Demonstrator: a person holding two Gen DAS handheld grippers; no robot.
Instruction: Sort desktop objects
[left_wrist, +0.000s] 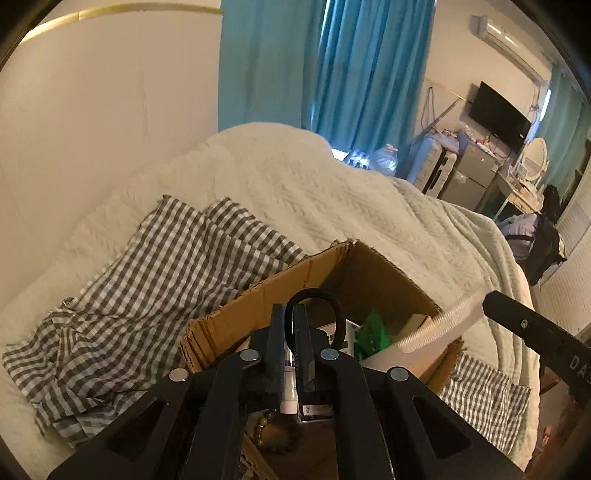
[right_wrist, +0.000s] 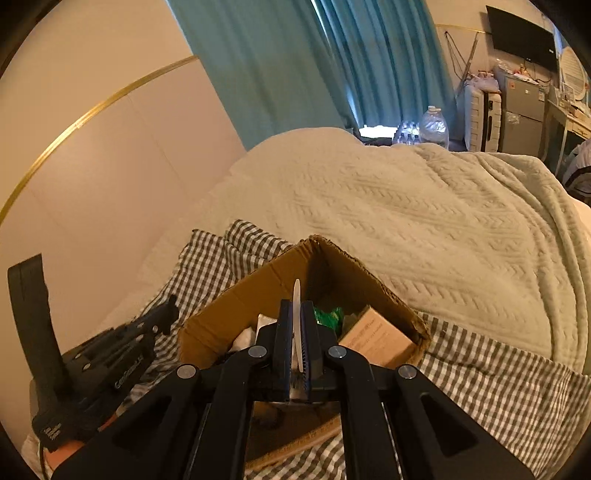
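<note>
Ahead of my claw: bed (left_wrist: 295, 192) under cream quilt, teal curtains (left_wrist: 325, 66) beyond, pale wall (left_wrist: 103, 103) left, television (left_wrist: 498, 114) far right.

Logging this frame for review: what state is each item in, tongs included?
Left tongs: shut on black hair tie, held over the box.
Right tongs: shut on white comb, held over the box.
Cardboard box: open, items inside, resting on the checked cloth.
</note>
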